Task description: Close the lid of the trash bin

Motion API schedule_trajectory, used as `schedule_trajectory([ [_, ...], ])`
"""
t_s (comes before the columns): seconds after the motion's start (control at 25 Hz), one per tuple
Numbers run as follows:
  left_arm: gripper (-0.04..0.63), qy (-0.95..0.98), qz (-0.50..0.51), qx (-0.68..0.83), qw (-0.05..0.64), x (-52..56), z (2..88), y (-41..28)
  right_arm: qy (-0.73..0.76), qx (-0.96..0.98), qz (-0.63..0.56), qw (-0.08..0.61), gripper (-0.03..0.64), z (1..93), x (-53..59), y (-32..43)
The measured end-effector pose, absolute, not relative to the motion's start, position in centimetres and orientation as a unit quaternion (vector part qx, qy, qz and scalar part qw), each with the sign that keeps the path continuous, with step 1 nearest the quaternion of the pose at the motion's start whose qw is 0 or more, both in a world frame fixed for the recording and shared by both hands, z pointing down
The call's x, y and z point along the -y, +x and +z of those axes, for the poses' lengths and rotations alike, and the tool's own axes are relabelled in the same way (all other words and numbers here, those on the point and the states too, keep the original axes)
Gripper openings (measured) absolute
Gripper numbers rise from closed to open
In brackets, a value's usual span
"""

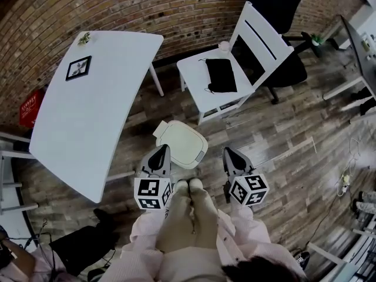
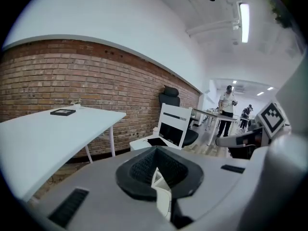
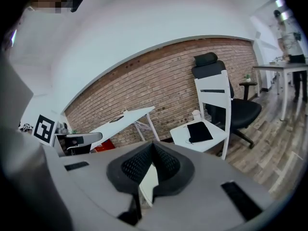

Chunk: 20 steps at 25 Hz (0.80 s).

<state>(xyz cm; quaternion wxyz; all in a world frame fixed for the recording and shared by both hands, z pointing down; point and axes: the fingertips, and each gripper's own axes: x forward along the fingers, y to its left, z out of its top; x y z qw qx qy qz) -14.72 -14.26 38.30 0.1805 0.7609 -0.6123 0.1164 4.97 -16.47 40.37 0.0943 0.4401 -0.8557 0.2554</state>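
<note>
The trash bin [image 1: 180, 143] is a small cream bin on the wood floor, just ahead of my feet, and its lid lies flat down over the top. My left gripper [image 1: 159, 155] hangs above the bin's near left corner, jaws shut and empty. To the right of the bin, my right gripper [image 1: 232, 156] is held at the same height, also shut with nothing in it. In the left gripper view the gripper [image 2: 155, 154] shows a sliver of the bin [image 2: 162, 189] below its closed pads. The right gripper [image 3: 153, 147] view shows the same pale sliver of bin [image 3: 149, 182].
A white table [image 1: 88, 110] with a small picture frame [image 1: 78, 67] stands left of the bin. A white chair [image 1: 235, 63] carrying a black pouch [image 1: 221, 74] stands beyond it, with a black office chair [image 1: 282, 16] behind. Cables [image 1: 346, 181] lie on the floor at right.
</note>
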Motion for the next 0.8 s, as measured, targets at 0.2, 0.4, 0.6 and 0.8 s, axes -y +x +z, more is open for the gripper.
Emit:
schedule_trajectory([
  [0.2,-0.008,0.754,0.093,0.631,0.156,14.7,34.7,-16.1,0.423,0.874,0.226,0.076,0.003,36.9,17.9,3.8],
  [0.4,-0.008,0.750,0.073,0.645,0.126,15.0,31.2,-17.3,0.410,0.888,0.199,0.060,0.003,33.8,19.1,2.7],
  [0.6,-0.008,0.743,0.055,0.659,0.100,15.0,28.4,-18.7,0.404,0.897,0.175,0.045,0.003,31.3,20.1,2.0],
  [0.8,-0.008,0.738,0.043,0.669,0.076,15.1,25.9,-19.7,0.400,0.904,0.150,0.023,0.003,28.7,21.2,1.8],
])
